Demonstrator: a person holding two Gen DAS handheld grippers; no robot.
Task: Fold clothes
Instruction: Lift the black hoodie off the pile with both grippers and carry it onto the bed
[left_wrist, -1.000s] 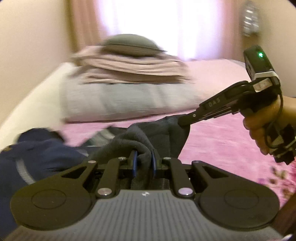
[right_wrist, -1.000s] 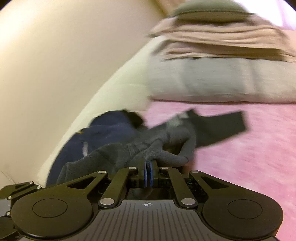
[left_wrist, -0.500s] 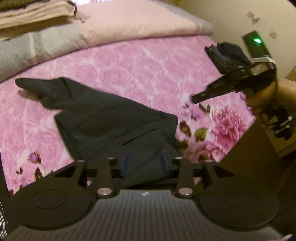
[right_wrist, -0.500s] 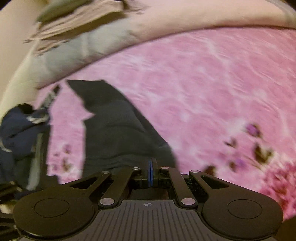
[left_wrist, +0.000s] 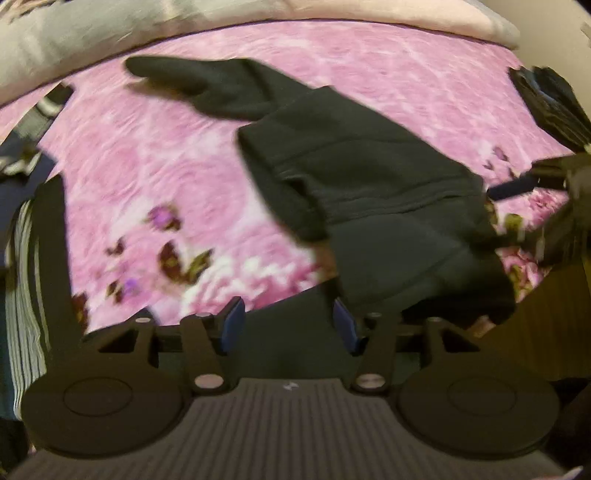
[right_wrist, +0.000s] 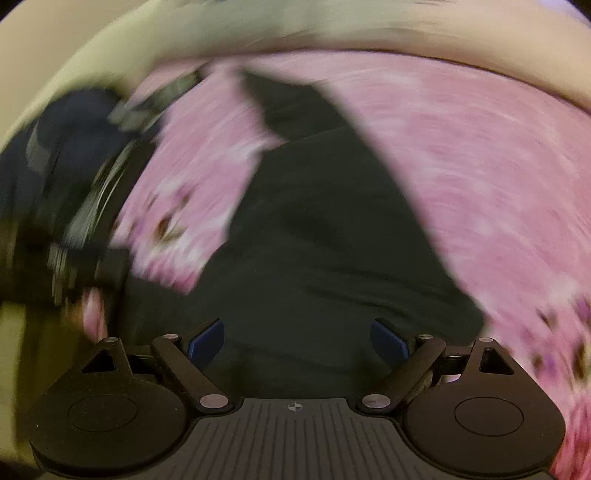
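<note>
Bed: I am looking down on a pink bedspread printed with roses (left_wrist: 155, 147); a grey and pale pink folded blanket (left_wrist: 92, 40) lies along its far edge.
Garment: the dark charcoal fleece garment (left_wrist: 369, 177) lies spread on the bedspread, one narrow part reaching toward the far left and its near end draped over the bed's edge by my grippers. From my right wrist view the same garment (right_wrist: 325, 221) runs straight ahead, badly blurred.
Other clothes: a heap of navy and striped clothing (right_wrist: 74, 155) sits at the left side of the bed; a dark folded item (left_wrist: 550, 103) lies at the far right.
Left gripper (left_wrist: 288, 325): its jaws are opening, blue pads apart, with the garment's edge beside the right pad but not pinched.
Right gripper (right_wrist: 297, 341): its jaws are opening, spread wide over the fabric, nothing gripped.
</note>
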